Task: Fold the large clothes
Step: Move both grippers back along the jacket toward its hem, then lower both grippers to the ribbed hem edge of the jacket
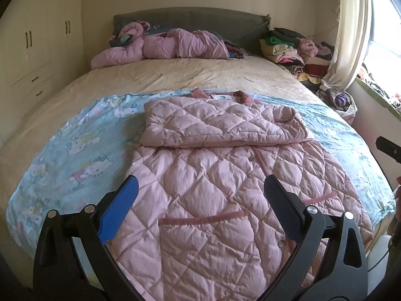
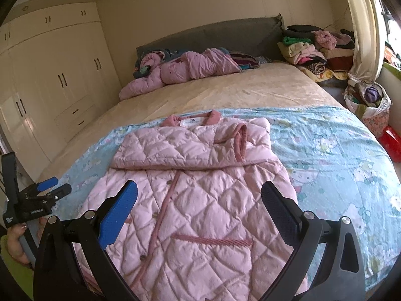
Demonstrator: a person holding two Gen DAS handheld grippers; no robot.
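Cream wardrobe (image 2: 57, 75) left of bed, clothes pile (image 2: 315, 50) by headboard (image 2: 225, 35), curtain (image 1: 351, 32) at window.

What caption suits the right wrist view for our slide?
Open right tool hovers over a pink quilted coat, sleeves folded in, on the bed.

Left gripper (image 1: 200, 188): we see black linkage arms, round silver screws, one bright blue textured pad (image 1: 117, 210), one dark navy pad (image 1: 280, 210).
Right gripper (image 2: 199, 193): we see the same black frame, silver screws, blue and navy pads.
Left gripper body: black block carrying small white lettering.
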